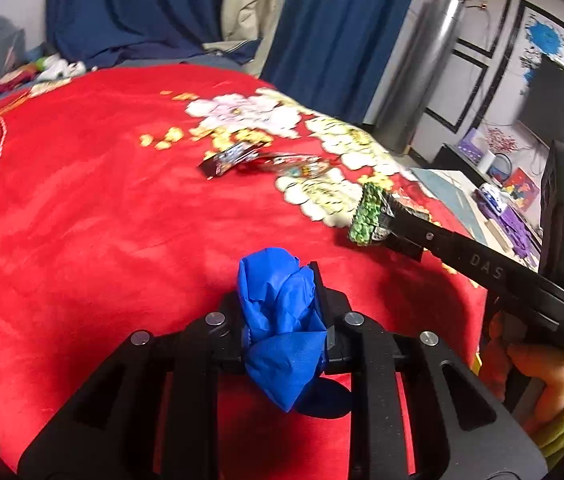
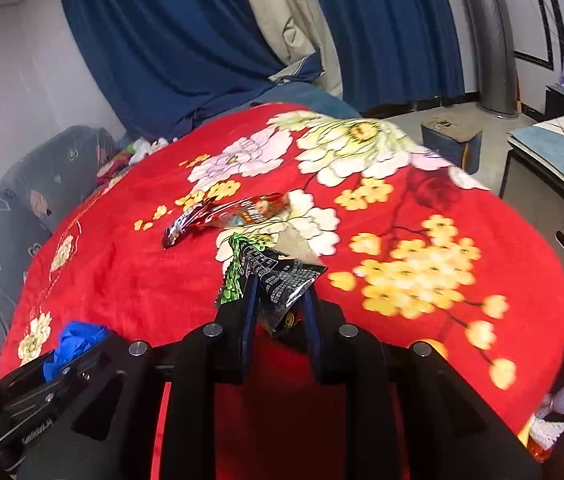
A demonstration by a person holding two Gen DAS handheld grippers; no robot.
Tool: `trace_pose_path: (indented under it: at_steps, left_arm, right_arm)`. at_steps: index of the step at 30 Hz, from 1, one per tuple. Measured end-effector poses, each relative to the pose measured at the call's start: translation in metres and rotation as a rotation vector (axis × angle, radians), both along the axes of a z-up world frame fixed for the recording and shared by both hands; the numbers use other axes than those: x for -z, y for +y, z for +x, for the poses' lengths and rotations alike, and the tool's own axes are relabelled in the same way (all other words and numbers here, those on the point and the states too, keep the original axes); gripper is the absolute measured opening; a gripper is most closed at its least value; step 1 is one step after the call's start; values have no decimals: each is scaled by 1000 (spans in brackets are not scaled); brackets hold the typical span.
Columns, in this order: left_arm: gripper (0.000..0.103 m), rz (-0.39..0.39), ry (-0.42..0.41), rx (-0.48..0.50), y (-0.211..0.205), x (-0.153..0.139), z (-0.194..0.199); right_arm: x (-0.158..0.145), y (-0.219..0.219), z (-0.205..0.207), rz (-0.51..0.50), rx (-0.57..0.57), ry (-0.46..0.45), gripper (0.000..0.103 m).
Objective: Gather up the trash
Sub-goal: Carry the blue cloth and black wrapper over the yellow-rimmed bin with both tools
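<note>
A green-and-black snack wrapper (image 2: pixel 269 276) is pinched between the fingers of the right gripper (image 2: pixel 277 312), held just above the red floral blanket (image 2: pixel 129 280) near the bed's right edge. The left gripper (image 1: pixel 282 320) has its fingers clamped on a crumpled blue wad (image 1: pixel 277 312) over the near edge. A red candy wrapper (image 2: pixel 225 216) lies flat on the blanket toward the middle, beyond both grippers.

Red floral blanket (image 2: pixel 141 280), blue curtains (image 2: pixel 169 40), silver pipe (image 1: pixel 422 72).
</note>
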State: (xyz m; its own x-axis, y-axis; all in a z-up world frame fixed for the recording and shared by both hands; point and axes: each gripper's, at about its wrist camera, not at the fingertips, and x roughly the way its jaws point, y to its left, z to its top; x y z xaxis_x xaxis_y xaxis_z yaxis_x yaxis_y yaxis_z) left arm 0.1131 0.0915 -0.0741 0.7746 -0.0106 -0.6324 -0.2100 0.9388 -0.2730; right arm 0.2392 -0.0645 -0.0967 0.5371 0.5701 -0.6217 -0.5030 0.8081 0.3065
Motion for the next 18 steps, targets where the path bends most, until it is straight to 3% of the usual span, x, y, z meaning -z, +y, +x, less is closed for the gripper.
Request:
trace_pose_path:
  at_steps: [18]
  left_arm:
    - [16, 20, -148, 143, -50, -43, -4]
  right_arm:
    - [-46, -95, -15, 47, 136, -113, 21]
